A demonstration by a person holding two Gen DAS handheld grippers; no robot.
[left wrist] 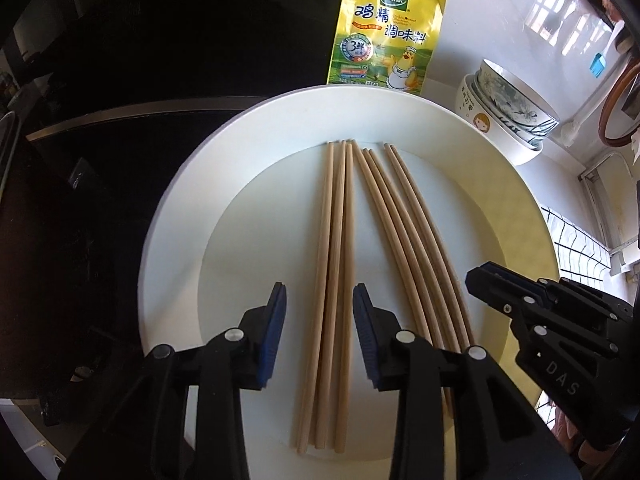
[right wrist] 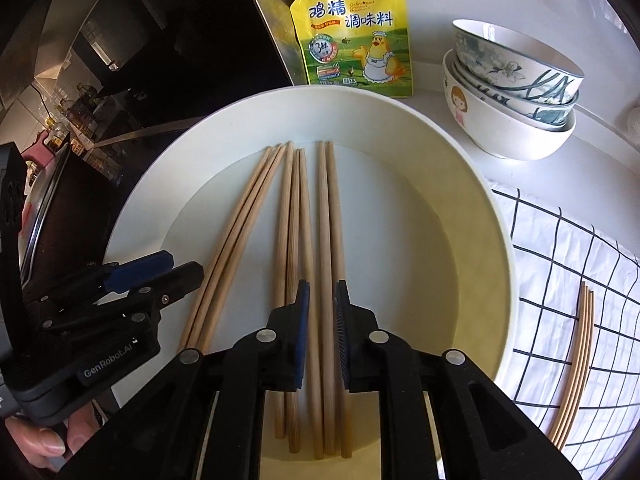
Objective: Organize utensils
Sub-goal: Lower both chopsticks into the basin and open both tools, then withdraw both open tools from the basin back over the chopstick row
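Left tool point(left wrist: 320, 294): jaws partly apart, gripping nothing; it straddles the left bundle of chopsticks point(left wrist: 334, 280) from above. Whether the pads touch wood, cannot tell.
Right tool point(right wrist: 322, 294): narrower gap, nothing clamped; blue pads sit either side of a stick or two in the right pair point(right wrist: 330, 260).
Task's things: bare wooden chopsticks lie lengthwise in a wide white plate point(right wrist: 460, 184), in three loose groups (left, middle point(right wrist: 294, 260), right), tips pointing toward the far rim.
Already sorted (judged): another small bunch of chopsticks point(right wrist: 576, 364) lies on the checked cloth point(right wrist: 560, 260) to the right of the plate, probably the drop spot.
Surroundings: yellow seasoning pouch point(right wrist: 354, 40) stands just behind the plate; stacked bowls point(right wrist: 516, 92) at far right on the pale desk point(right wrist: 428, 20); dark glossy cooktop point(left wrist: 120, 80) on the left.
Risk, partial grip: round sticks lie touching; closing on the edge of a bundle could pinch one and roll its neighbours aside.
Risk, fanning: the groups converge at the near end, so the ends may cross when lifted and a stick may slip out.
Risk, collision: the two tools work close together over the same plate; a sideways shift could knock one against the other.
Risk, plate: pressing down on the near rim could tip or slide the plate.
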